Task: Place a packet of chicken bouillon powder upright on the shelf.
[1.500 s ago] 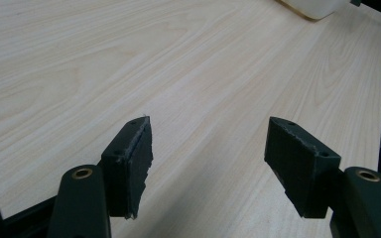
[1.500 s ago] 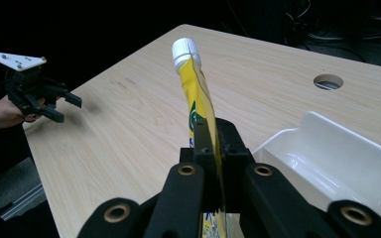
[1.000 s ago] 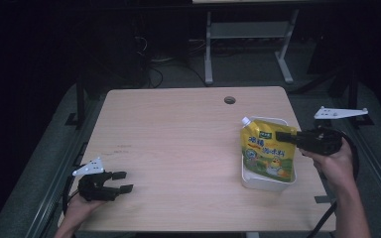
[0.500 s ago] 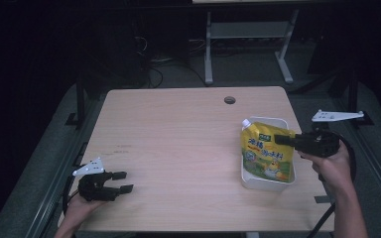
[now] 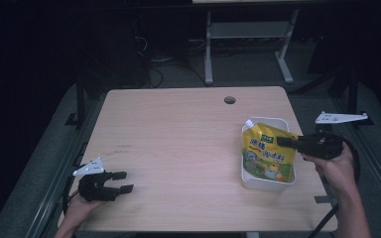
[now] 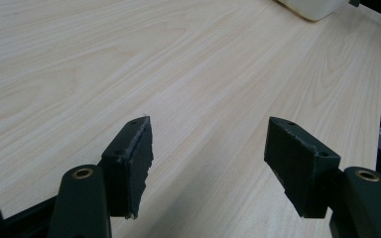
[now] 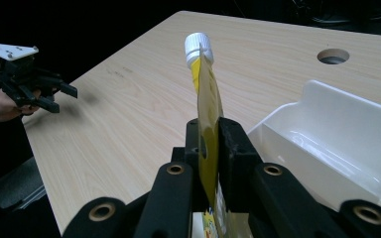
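right tongs [image 7: 208, 148] easing open on the yellow spouted pouch [image 5: 268, 153] in the white plastic tub [image 5: 268, 182], left tongs [image 6: 208, 163] released; next, back off.

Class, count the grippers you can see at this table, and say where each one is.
2. The left gripper rests at the table's near left corner, open and empty. The right gripper is at the right edge, its jaws on the yellow pouch standing in the white tray.

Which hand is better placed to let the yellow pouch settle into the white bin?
The right. The right gripper has the yellow pouch between its jaws, which have just been opening, right over the white bin. The left gripper rests open at the table's far corner, nothing between its jaws.
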Available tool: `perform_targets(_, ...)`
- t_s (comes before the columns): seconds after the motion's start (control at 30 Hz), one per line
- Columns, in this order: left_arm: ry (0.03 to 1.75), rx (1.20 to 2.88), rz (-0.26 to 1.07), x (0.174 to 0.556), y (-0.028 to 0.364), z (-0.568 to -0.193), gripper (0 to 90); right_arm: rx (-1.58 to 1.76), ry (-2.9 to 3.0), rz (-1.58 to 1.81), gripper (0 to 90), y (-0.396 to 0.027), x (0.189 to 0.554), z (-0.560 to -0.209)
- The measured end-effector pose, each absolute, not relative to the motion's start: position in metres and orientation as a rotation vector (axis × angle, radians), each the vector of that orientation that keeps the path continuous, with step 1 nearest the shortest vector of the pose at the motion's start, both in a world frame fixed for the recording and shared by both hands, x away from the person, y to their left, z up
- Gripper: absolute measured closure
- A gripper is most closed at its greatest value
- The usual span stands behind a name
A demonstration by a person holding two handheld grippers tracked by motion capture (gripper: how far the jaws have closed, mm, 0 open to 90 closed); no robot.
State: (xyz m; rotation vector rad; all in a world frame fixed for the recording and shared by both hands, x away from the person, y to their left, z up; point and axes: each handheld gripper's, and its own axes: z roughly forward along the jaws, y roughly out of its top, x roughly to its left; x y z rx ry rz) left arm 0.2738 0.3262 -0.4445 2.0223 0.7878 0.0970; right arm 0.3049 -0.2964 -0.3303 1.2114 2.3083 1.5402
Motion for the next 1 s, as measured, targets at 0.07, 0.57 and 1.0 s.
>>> perform_targets(0.07,0.789,2.021,0.097,0.274,0.326,-0.445,34.8,1.210,2.311,1.537,82.5,-0.297,0.304,-0.330)
perform_targets(0.57,0.786,2.026,0.098,0.274,0.325,-0.445,34.8,1.220,2.312,1.536,86.4,-0.307,0.297,-0.338)
perform_targets(1.0,0.785,2.032,0.095,0.275,0.323,-0.445,34.8,1.291,2.261,1.576,88.6,-0.329,0.290,-0.356)
